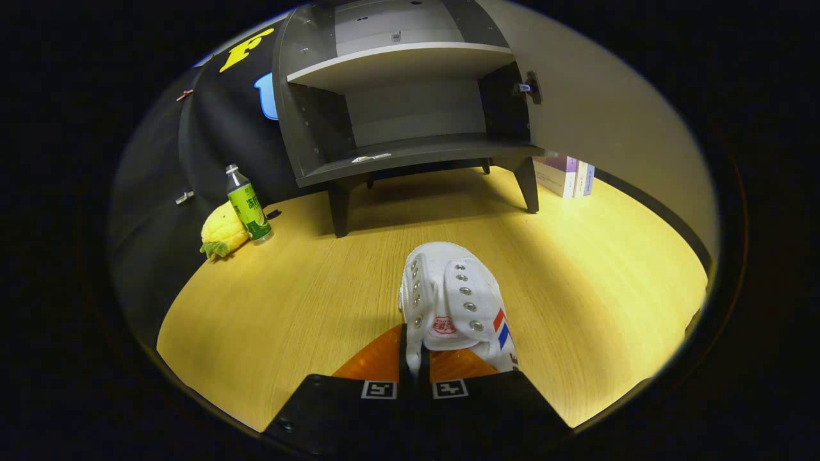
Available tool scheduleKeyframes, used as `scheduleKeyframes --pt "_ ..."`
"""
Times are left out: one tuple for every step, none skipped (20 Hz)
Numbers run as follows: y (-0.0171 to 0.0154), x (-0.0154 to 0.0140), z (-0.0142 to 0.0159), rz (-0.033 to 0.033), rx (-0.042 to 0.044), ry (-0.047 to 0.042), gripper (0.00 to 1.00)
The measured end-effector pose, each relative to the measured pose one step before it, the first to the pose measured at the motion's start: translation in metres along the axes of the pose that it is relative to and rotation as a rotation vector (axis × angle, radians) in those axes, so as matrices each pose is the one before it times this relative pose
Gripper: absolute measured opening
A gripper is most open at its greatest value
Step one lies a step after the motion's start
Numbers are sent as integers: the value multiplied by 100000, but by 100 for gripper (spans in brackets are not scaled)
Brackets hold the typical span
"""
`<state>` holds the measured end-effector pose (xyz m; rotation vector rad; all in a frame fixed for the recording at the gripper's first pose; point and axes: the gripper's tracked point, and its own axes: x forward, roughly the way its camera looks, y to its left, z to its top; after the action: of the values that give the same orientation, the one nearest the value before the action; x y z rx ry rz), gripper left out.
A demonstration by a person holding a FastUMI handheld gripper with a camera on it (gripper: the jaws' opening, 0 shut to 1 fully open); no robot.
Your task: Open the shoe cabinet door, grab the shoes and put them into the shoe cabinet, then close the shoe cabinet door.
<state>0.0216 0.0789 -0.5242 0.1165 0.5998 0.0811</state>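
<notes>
My tool (415, 365) is pinched tight on the side wall of a white canvas lace-up shoe with metal eyelets (451, 301), both fingers pressing it, shoe held out just ahead over the yellow wood-grain table (307, 307). Beyond it the dark grey shoe cabinet with legs (397, 121) stands with its door (596, 115) swung open to the right, shelves bare. Left of cabinet: green-labelled plastic bottle (247, 205) touching a yellow pineapple plush (222, 230). Books (567, 174) behind the door.

Shoe (456, 301) in the jaws, open cabinet (410, 115) beyond, bottle (248, 203) left of it
</notes>
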Motion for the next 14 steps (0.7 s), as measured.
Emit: scheduleKeyframes --pt "272 -544 1040 367 -1921 -1776 5" --pt "269 -444 1022 999 212 -1299 5" --pt "182 -546 879 1162 2389 -248 5" --pt "82 -677 867 603 1748 -550 5" --pt "-119 -746 1078 313 18 -1260 5" --pt "-231 -606 1215 88 -848 -1365 5" --pt "-128 -793 1397 312 -358 -1519 5" --pt "163 -756 1532 704 600 -654 5" --pt "66 -820 1613 446 1116 -596 5" --pt "-106 -748 1569 -247 677 -346 5" --pt "-116 -779 1620 -381 -922 -115 5" --pt "-129 -846 1745 -531 -1116 -622 5" --pt "7 -833 1763 4 -743 -981 5" --pt "298 -731 1930 -20 -217 -1516 5"
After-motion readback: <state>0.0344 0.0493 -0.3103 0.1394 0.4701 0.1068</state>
